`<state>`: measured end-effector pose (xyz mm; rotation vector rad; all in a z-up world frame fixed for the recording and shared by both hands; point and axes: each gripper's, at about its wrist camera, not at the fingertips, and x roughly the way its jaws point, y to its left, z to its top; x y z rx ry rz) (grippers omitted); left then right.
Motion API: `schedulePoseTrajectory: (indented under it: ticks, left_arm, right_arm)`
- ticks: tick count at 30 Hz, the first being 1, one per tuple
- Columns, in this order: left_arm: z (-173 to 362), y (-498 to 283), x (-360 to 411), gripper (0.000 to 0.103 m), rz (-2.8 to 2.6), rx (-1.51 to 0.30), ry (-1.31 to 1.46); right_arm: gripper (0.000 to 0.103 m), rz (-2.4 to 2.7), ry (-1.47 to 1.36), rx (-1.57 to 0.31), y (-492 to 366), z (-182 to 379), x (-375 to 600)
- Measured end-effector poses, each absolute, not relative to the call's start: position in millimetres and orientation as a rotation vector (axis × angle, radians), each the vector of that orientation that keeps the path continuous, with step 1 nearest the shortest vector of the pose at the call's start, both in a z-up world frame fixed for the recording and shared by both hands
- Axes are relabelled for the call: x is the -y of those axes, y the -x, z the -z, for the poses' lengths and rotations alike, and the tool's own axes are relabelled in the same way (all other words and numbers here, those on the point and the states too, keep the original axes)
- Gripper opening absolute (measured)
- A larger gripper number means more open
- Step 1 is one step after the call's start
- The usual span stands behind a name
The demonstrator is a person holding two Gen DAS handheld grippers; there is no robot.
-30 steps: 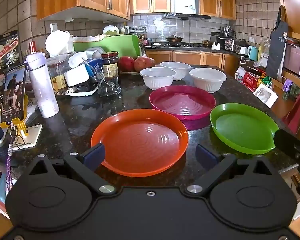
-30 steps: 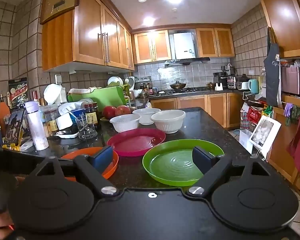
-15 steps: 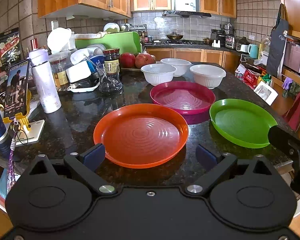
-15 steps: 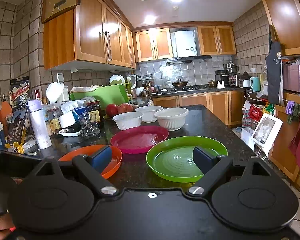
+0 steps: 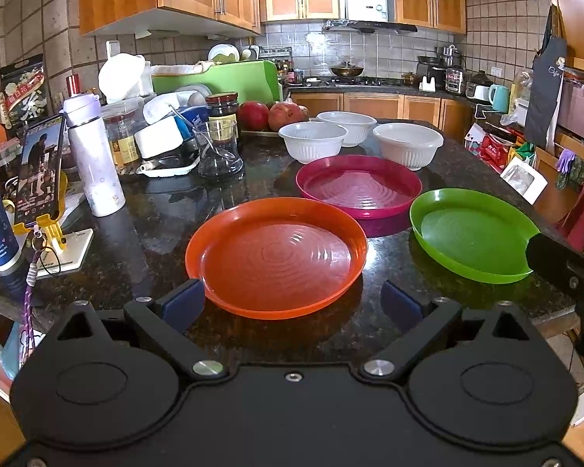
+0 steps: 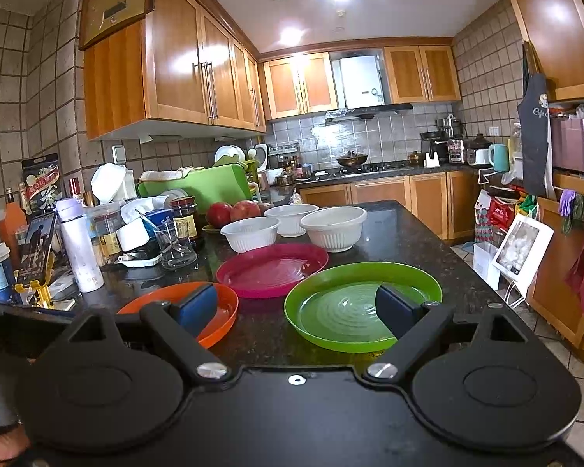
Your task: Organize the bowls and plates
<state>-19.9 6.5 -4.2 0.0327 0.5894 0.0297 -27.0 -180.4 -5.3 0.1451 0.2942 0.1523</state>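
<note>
Three plates [image 5: 276, 257], three bowls [image 5: 312, 142]

- white flask [image 5: 91, 155] upright near counter's [image 5: 167, 229] left edge
- phone [image 5: 39, 171] on yellow stand, left edge, just beside flask
- dark jar [image 5: 222, 116] behind glass beaker [image 5: 218, 155], mid-left
- two red fruits [image 5: 276, 114] toward far edge
- green cutting board [image 6: 198, 190] standing at far left
</note>
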Motion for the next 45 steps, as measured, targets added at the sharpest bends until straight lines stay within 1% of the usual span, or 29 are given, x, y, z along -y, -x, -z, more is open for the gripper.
schedulePoseTrajectory:
  ticks: [22,35,41,45]
  left_arm:
    - [10,15,-1,0.097,-0.042,-0.615,-0.045]
    - [9,19,2,0.097,-0.017,-0.595,-0.024]
    - [8,20,3,0.097,-0.012,-0.592,-0.010]
    - [7,22,4,0.097,-0.018,-0.576,-0.004]
  right_arm:
    - [0.092,-0.146,-0.173,-0.320,16,10,182]
    - [0.092,-0.153,-0.186,-0.323,15,11,187]
    - [0.090,-0.126,-0.188,-0.301,16,14,189]
    - [0.086,-0.103,-0.169,-0.281,15,16,188]
